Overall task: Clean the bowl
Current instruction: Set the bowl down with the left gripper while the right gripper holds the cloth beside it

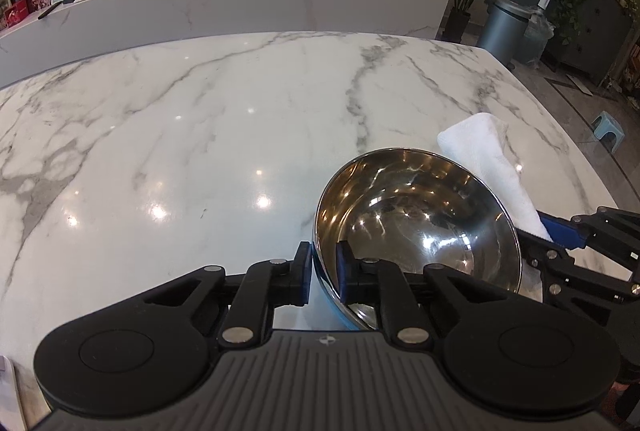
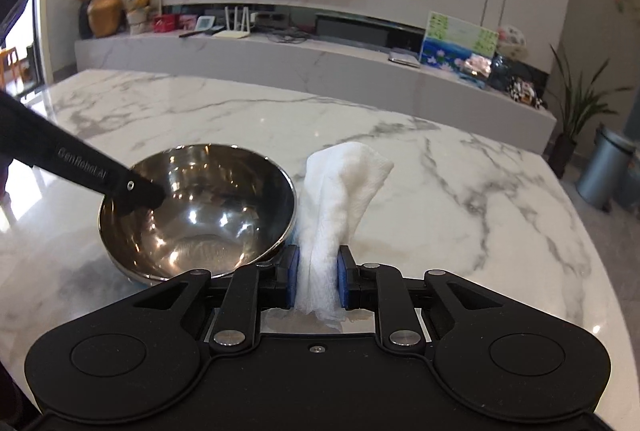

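Bowl (image 2: pixel 196 209) sits on the marble table (image 2: pixel 460 167), its near rim clamped by the left gripper (image 1: pixel 323 273), while the right gripper (image 2: pixel 318 281), clenched on a white cloth (image 2: pixel 340 191) (standing upright), lies just right of the bowl's outer wall.

I'm seeing the bowl (image 2: pixel 200 215) gleaming as polished mirror metal | the cloth (image 2: pixel 336 191) showing soft, white, fibrous weave | the table (image 1: pixel 200 135) shining as glossy veined marble | both grippers, left gripper (image 1: pixel 323 271) and right gripper (image 2: pixel 318 281), looking like matt black plastic with blue ridged pads (image 2: pixel 293 281)
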`<state>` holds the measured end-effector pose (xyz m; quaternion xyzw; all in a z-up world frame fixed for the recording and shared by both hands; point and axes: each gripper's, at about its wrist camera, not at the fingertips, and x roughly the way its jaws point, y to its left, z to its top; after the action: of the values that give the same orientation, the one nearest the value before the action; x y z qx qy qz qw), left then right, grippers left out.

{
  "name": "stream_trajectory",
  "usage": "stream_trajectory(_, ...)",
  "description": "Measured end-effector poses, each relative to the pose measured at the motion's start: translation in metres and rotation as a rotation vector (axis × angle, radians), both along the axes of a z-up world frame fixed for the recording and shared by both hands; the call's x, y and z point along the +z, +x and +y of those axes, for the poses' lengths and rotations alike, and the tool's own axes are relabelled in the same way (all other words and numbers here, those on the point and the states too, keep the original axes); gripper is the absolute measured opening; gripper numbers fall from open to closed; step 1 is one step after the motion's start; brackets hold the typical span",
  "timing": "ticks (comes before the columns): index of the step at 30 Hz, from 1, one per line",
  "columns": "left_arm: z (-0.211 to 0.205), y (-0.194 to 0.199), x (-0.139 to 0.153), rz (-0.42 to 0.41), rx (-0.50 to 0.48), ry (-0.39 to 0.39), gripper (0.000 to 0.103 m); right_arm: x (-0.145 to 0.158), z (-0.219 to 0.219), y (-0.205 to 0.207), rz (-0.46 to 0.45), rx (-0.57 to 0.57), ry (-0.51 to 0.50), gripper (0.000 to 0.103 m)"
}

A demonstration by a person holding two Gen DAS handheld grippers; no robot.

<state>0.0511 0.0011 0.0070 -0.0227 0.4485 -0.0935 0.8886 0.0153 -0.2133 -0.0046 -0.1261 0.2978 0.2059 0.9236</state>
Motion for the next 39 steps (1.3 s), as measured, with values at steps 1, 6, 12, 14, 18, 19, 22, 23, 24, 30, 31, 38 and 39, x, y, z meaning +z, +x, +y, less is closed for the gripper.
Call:
stream_trajectory(1, -0.001, 0.0, 0.0, -0.001, 0.0, 0.0, 0.011, -0.001, 0.0, 0.001, 0.01, 0.005, -0.002, 0.017)
stream_trajectory(6, -0.001, 0.001, -0.001, 0.0, 0.0, -0.004, 0.011, -0.009, 0.003, 0.001, 0.058, 0.037, -0.033, 0.017)
stream_trajectory(12, 0.002, -0.001, -0.003, 0.019, 0.013, -0.025, 0.014, -0.017, 0.006, -0.002, 0.091, 0.075, -0.068, 0.017)
stream_trajectory(14, 0.003, -0.002, -0.005, 0.037, 0.018, -0.038, 0.025, -0.017, 0.006, -0.002, 0.094, 0.077, -0.069, 0.017)
stream_trajectory(18, 0.003, -0.005, -0.008, 0.081, 0.024, -0.065, 0.041, -0.017, 0.008, -0.002, 0.098, 0.081, -0.073, 0.017)
stream_trajectory(19, 0.003, -0.006, -0.008, 0.085, 0.024, -0.068, 0.041, -0.017, 0.008, -0.002, 0.099, 0.081, -0.074, 0.017)
stream_trajectory(22, 0.002, -0.009, -0.006, 0.093, 0.027, -0.07, 0.035, -0.017, 0.007, 0.001, 0.102, 0.081, -0.076, 0.017)
stream_trajectory(23, 0.002, -0.01, -0.005, 0.09, 0.028, -0.066, 0.031, -0.016, 0.006, 0.001, 0.102, 0.08, -0.076, 0.017)
stream_trajectory(24, 0.002, -0.01, -0.004, 0.084, 0.027, -0.062, 0.024, -0.016, 0.006, 0.001, 0.102, 0.081, -0.075, 0.017)
stream_trajectory(30, 0.004, -0.007, -0.004, 0.062, 0.026, -0.045, 0.019, -0.013, 0.007, -0.003, 0.092, 0.101, -0.07, 0.017)
stream_trajectory(31, 0.004, -0.006, -0.005, 0.057, 0.026, -0.041, 0.017, -0.012, 0.006, -0.004, 0.089, 0.103, -0.07, 0.017)
stream_trajectory(38, 0.005, 0.002, -0.004, 0.018, 0.036, 0.004, 0.009, 0.009, -0.003, -0.007, -0.003, 0.103, -0.026, 0.017)
stream_trajectory(39, 0.005, 0.003, -0.004, 0.014, 0.038, 0.006, 0.008, 0.012, -0.004, -0.007, -0.015, 0.105, -0.02, 0.017)
